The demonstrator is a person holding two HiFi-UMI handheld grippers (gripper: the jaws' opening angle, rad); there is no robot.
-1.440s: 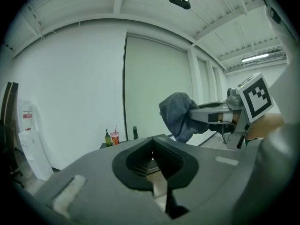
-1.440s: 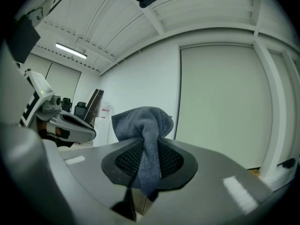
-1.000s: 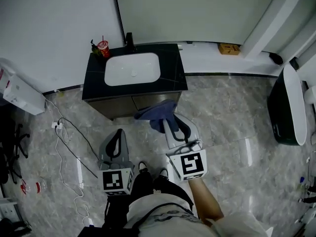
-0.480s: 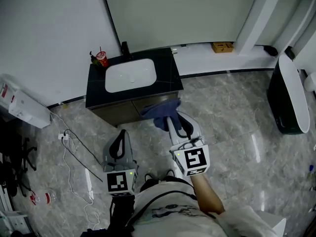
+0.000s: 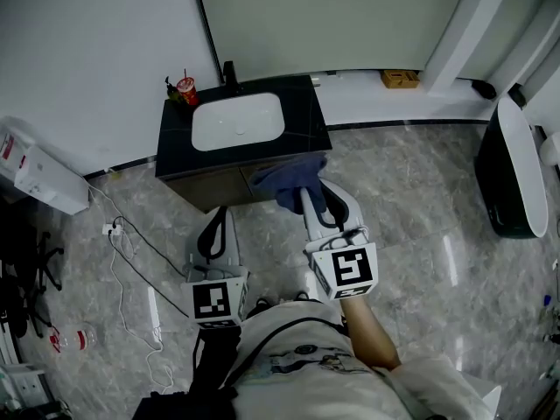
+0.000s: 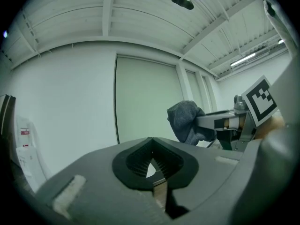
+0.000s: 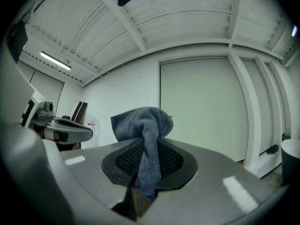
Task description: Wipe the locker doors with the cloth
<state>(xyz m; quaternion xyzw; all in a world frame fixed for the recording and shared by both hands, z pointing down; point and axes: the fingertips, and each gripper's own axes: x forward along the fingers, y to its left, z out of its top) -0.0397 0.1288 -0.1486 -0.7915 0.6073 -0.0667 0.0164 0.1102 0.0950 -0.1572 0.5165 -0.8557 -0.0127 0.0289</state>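
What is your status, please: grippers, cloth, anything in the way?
Left gripper shut, empty. Right gripper shut on the grey cloth. Sink cabinet stands ahead of both grippers.

Grey left claw (image 5: 220, 212) and right claw (image 5: 308, 196) each bear 1 black-and-white marker cube (image 5: 216, 301).

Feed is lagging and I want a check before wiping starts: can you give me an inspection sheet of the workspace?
Surface: grey marble floor; black vanity top with white basin.
Job's things: blue-grey cloth, bunched in the right gripper; pale wall panel behind the vanity.
Clutter: red cup, floor bottle, cardboard box.
Grippers: right gripper shut on the cloth; left gripper shut, empty.
Cables: white plug and leads on the floor, left.
Surroundings: white walls; black-and-white unit at right.
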